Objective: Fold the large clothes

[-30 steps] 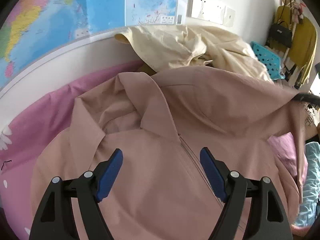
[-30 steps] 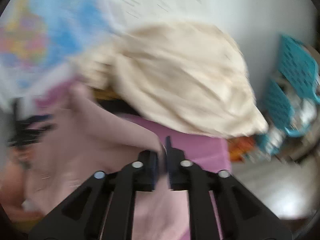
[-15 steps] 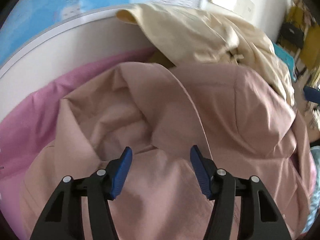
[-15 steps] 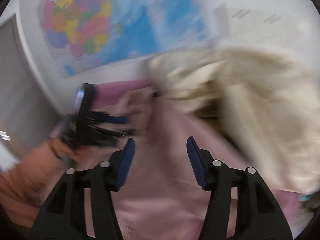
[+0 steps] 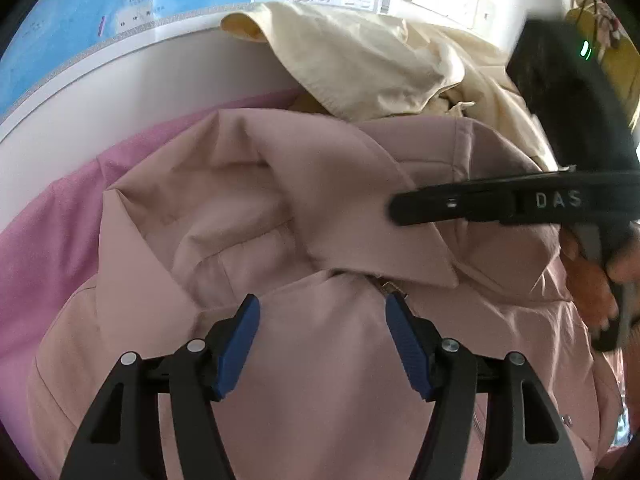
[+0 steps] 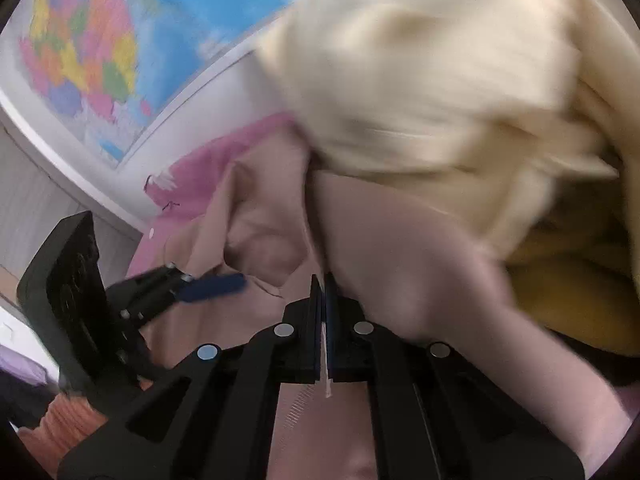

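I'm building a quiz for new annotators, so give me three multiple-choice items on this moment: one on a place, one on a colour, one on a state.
1. Where does the cream garment lie relative to the dusty-pink jacket?
A. Beyond it, toward the wall with the map
B. Under the left gripper
C. On the floor

2. What colour is the bedsheet under the jacket?
A. Green
B. Pink
C. Grey

3. How is the right gripper?
A. Wide open over the jacket
B. Shut on a strip of the jacket's fabric
C. Shut on the cream garment

Answers: 1 A, the cream heap sits against the wall under the map. 2 B, pink sheet shows left of the jacket. 3 B, a pale pink fabric edge runs between the closed pads in the right wrist view.
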Motion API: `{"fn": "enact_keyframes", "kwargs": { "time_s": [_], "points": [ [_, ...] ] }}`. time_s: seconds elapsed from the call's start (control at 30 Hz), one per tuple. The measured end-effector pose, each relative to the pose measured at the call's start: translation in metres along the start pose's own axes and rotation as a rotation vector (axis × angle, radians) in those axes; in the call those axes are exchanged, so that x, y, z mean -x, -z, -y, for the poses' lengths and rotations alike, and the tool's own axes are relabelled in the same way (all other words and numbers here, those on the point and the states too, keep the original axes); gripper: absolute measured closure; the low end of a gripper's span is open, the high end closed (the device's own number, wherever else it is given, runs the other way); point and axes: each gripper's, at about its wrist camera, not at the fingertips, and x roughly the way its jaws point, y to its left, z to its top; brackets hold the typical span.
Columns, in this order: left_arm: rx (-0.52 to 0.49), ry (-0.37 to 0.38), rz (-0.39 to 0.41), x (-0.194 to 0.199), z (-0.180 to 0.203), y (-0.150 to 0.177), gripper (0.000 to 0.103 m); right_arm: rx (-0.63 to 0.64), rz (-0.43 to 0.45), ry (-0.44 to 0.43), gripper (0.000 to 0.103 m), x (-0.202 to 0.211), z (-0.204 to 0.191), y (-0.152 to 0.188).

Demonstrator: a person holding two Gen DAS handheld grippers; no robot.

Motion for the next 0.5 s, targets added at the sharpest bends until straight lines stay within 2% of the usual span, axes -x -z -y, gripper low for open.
{"fn": "enact_keyframes", "kwargs": {
  "time_s": [0.1, 0.13, 0.2, 0.23, 0.3, 0.33, 0.37, 0.4, 0.43, 0.5],
  "points": [
    [-0.033, -0.018, 0.000, 0.000, -0.001, 0.000, 0.038, -0.093, -0.032, -0.024, 0.103, -0.005, 0.033, 0.009],
    [-0.039, -0.020, -0.002, -0.001, -0.001, 0.000, 0.038, -0.079, -0.050, -0.012, 0.103, -0.007, 0.031, 0.010],
    [-0.053, -0.033, -0.001, -0.005, 0.000, -0.002, 0.038, 0.016, -0.049, 0.067, 0.095, -0.009, 0.008, 0.012],
    [-0.053, -0.035, -0.003, -0.007, 0.000, -0.003, 0.038, 0.055, -0.047, 0.095, 0.088, -0.006, -0.004, 0.011],
    [-0.047, -0.014, -0.005, -0.008, -0.003, -0.005, 0.038, 0.149, 0.010, 0.140, 0.078, 0.008, -0.032, 0.009],
    [-0.053, -0.006, 0.000, -0.008, -0.005, -0.005, 0.039, 0.209, 0.036, 0.172, 0.069, 0.015, -0.050, 0.008],
    [-0.060, -0.004, 0.003, -0.008, -0.007, -0.004, 0.049, 0.250, 0.053, 0.194, 0.062, 0.017, -0.061, 0.008],
    [-0.066, -0.007, 0.000, -0.009, -0.008, -0.003, 0.065, 0.306, 0.076, 0.223, 0.060, 0.020, -0.075, 0.007],
    [-0.065, -0.003, -0.007, -0.009, -0.010, -0.003, 0.071, 0.377, 0.103, 0.257, 0.055, 0.020, -0.091, 0.007],
    [-0.056, 0.029, -0.012, -0.008, -0.017, 0.000, 0.081, 0.461, 0.089, 0.296, 0.054, 0.009, -0.104, 0.004]
  ]
}}
